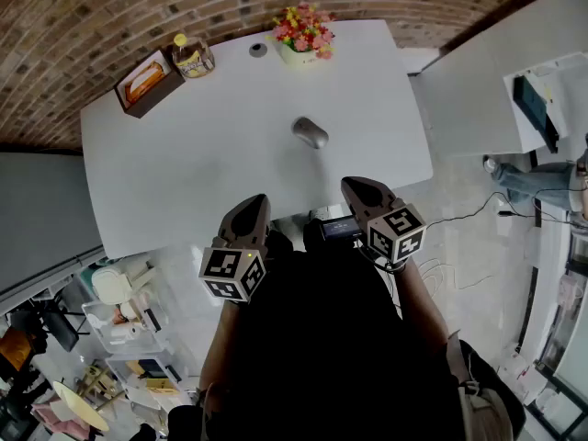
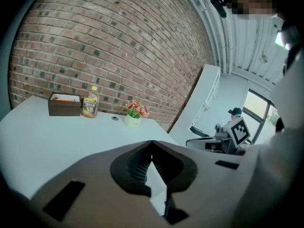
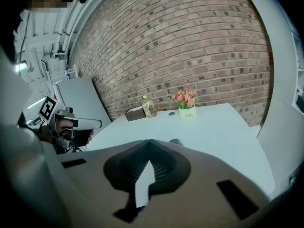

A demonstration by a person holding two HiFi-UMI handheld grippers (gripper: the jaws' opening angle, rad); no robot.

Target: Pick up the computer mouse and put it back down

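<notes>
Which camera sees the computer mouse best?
The head view: the whole mouse lies in the open on the white table. The right gripper view shows only its top behind the right tool. The left gripper view misses it.

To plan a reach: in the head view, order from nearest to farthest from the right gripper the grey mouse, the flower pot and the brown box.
1. Grey computer mouse, middle of white table.
2. Pot of colourful flowers, far edge.
3. Brown rectangular box, far left corner.
</notes>
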